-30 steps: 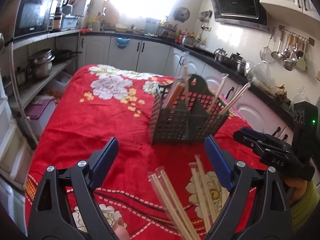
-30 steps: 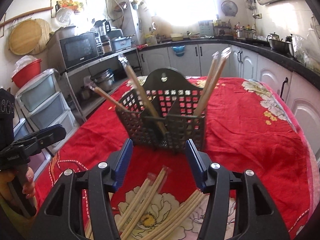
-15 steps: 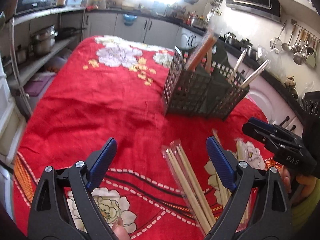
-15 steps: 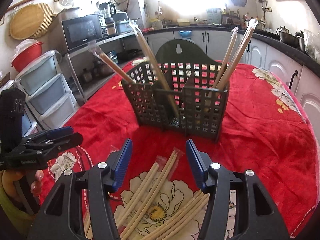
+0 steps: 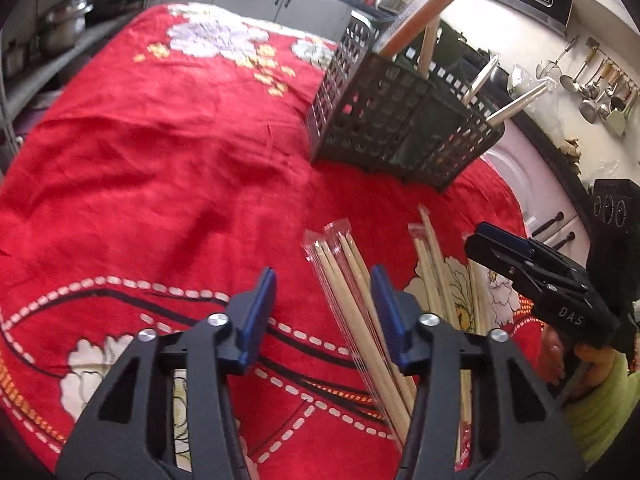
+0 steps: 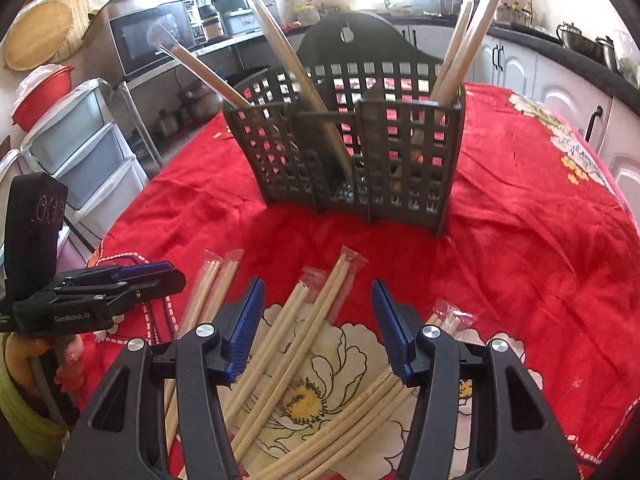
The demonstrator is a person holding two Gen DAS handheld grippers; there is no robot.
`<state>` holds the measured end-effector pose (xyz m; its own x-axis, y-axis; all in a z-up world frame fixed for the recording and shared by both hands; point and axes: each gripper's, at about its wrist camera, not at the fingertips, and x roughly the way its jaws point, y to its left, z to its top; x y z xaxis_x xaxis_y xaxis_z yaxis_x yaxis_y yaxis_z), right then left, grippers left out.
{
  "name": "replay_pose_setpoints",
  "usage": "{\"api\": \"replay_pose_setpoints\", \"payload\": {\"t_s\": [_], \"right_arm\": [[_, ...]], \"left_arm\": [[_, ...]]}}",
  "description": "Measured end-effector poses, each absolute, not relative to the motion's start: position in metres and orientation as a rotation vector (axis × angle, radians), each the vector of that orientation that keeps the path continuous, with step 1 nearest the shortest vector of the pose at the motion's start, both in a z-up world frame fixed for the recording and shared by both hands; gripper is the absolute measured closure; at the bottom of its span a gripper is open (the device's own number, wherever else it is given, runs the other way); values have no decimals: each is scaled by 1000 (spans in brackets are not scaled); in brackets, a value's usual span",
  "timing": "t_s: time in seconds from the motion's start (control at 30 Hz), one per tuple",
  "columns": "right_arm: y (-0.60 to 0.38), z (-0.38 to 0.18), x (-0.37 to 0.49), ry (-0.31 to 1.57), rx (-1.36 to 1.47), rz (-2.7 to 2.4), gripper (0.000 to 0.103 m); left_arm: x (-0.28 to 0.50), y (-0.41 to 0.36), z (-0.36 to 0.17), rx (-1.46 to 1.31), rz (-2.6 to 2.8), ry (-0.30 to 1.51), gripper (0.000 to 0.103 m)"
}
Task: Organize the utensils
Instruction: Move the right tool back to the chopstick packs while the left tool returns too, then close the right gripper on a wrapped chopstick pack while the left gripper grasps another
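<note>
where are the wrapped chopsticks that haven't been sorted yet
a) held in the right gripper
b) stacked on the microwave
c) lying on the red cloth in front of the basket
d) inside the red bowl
c: the loose chopsticks lie flat on the red cloth in front of the basket, and the open right gripper holds nothing.

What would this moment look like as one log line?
left gripper: open, over wrapped wooden chopsticks | right gripper: open, empty | dark plastic lattice utensil basket: upright, partly filled
</note>
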<state>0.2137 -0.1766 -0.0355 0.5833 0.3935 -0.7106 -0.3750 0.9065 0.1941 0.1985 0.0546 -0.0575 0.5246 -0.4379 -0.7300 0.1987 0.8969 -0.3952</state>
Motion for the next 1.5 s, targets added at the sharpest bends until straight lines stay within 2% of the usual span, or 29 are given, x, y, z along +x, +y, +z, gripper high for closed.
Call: {"api": "replay_pose_setpoints", "payload": {"t_s": [0.13,0.23,0.67,0.7,0.77,0.93,1.07,1.23,1.33,1.5], "right_arm": [[-175,-45,221,874,26,438,57],[-175,-53,228,910,29,432,61],[-173,-66,255,974,43,404,64],[-172,-67,257,976,41,400,65],[-171,-68,260,977,27,391,66],[-170,-69,268,987,3,367,74],[-171,-69,278,1005,24,365,77],[-180,-67,281,1001,75,387,91],[-188,-63,279,991,150,423,92],[-201,-41,268,920,225,485,93]], "left_arm": [[204,58,-67,-303,-374,988,75],[208,56,-67,-297,-373,995,75],[227,40,-71,-249,-389,999,76],[228,39,-71,-243,-385,997,77],[229,38,-72,-212,-367,989,87],[228,47,-73,-235,-371,991,91],[226,57,-73,-279,-373,1003,92],[224,64,-74,-325,-374,1016,92],[227,63,-76,-342,-374,1019,92],[226,61,-75,-352,-362,999,98]]}}
